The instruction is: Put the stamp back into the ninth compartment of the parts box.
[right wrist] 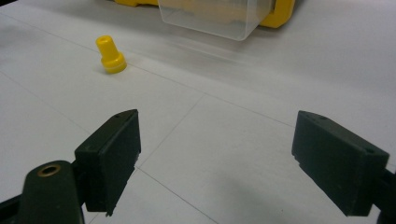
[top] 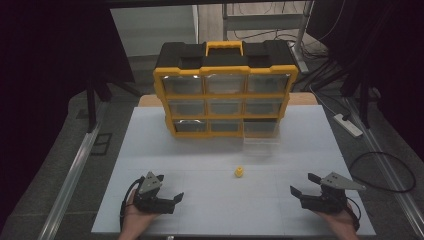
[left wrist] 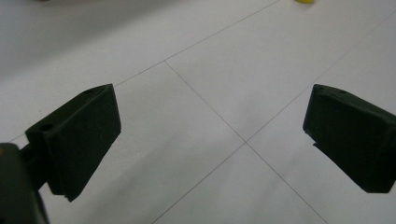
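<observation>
With both the left gripper (top: 167,187) and right gripper (top: 302,184) spread wide, a clumsy approach could topple the yellow peg (top: 239,172) standing before the organizer (top: 226,95).

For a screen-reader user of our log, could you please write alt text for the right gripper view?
The open right gripper hovers over a white table, holding nothing. Beyond it to the left stands a small yellow plastic peg, and at the top edge a clear drawer sticks out of a yellow organizer.

Small yellow peg (top: 239,172) stands upright before the organizer's pulled-out clear drawer (top: 260,136).
</observation>
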The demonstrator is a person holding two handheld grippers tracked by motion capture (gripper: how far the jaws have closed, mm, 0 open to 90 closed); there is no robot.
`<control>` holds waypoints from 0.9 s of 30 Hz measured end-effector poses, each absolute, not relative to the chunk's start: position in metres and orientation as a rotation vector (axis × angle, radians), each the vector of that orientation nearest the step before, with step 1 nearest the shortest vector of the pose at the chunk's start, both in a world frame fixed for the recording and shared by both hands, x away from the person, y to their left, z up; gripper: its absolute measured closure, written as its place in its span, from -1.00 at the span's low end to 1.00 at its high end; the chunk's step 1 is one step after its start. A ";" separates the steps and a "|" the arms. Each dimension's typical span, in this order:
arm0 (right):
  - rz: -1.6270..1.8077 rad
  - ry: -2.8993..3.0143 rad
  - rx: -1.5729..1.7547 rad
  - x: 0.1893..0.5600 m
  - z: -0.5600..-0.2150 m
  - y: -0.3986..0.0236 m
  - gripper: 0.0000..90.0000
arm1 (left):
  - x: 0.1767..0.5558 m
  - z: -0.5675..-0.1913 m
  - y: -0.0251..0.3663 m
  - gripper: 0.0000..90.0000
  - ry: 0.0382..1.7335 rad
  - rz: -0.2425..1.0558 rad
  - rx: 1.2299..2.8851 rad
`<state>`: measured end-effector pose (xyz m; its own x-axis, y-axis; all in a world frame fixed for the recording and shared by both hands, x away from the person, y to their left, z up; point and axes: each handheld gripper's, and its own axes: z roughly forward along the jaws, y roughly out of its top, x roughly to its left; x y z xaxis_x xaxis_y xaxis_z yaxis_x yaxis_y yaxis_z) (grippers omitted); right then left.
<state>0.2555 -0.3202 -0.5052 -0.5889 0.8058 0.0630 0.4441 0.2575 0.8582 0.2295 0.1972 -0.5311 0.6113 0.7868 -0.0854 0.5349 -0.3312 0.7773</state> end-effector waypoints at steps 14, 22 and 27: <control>1.262 2.153 1.137 0.257 -0.507 -0.320 -0.63 | 0.231 -0.532 0.199 -0.90 1.059 0.381 2.015; 1.246 2.140 1.145 0.257 -0.504 -0.318 -0.62 | 0.232 -0.531 0.199 -0.90 1.068 0.379 2.013; 1.250 2.136 1.130 0.257 -0.501 -0.313 -0.61 | 0.229 -0.529 0.201 -0.89 1.061 0.379 1.993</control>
